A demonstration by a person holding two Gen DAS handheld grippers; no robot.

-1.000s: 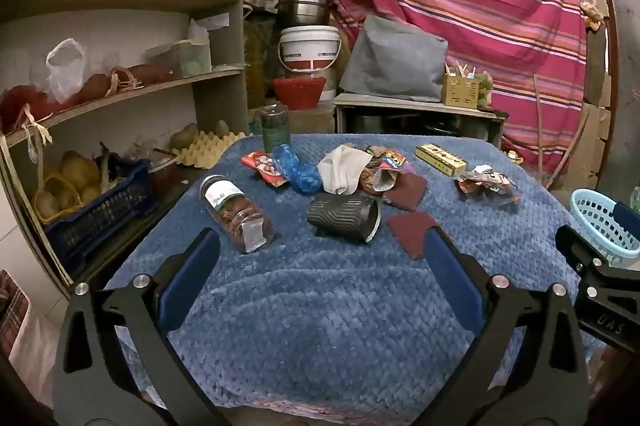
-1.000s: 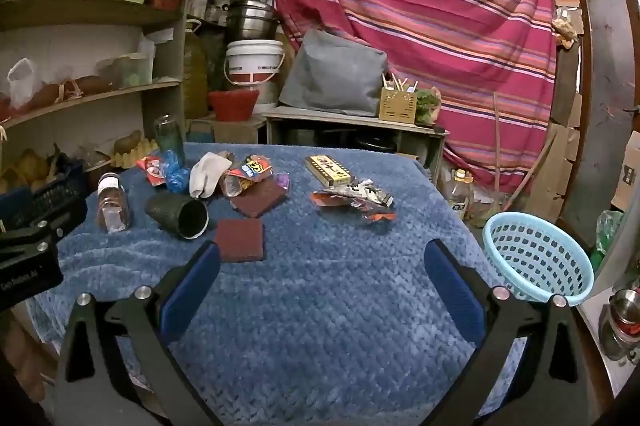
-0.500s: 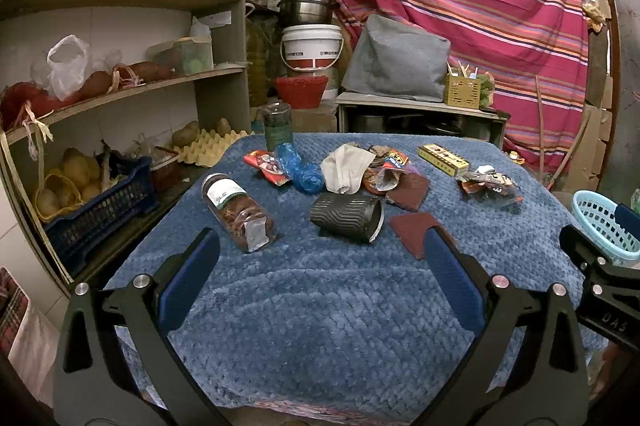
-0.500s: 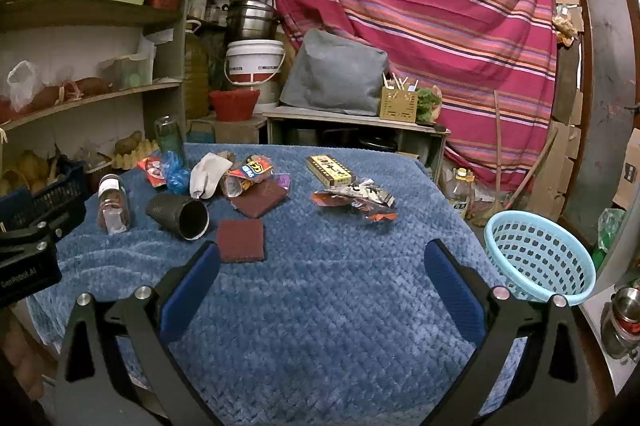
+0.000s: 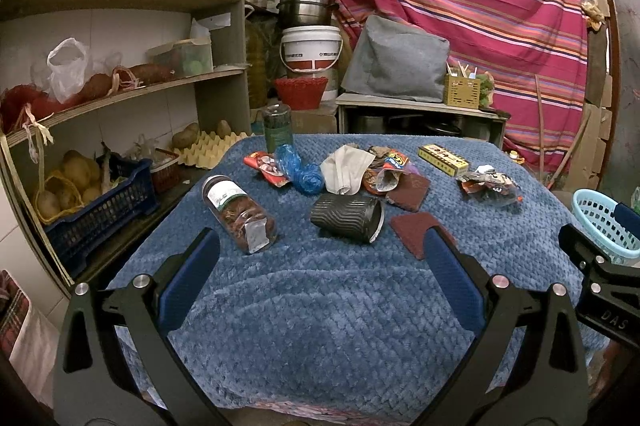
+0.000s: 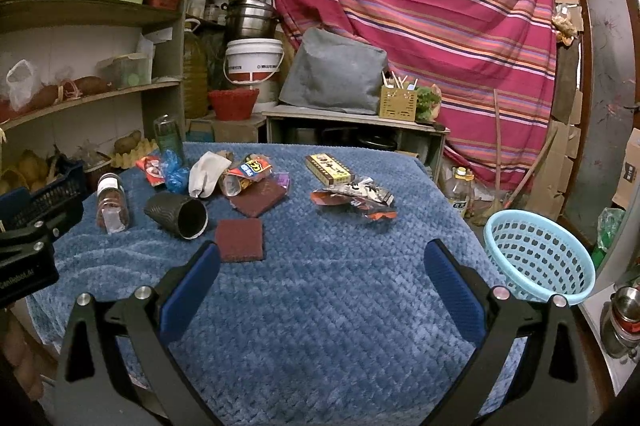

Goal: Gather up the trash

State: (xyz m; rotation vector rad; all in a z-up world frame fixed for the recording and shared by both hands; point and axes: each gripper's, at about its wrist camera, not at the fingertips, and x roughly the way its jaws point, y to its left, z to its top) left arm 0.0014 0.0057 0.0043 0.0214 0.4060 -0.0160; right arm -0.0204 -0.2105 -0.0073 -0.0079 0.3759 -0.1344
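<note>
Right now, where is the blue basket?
The basket sits off the table's right edge in the right wrist view, just beyond the right tongs. The left wrist view catches it at the far right edge.

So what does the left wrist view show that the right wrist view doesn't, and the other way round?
Only the left wrist view shows the white cloth bag on the floor at lower left. Only the right wrist view shows the oil bottle on the floor past the table and the steel tin at lower right. Both show the black cup lying on its side, the jar also lying down, and the blue basket. Both hand-held grippers hang open, holding nothing.
</note>
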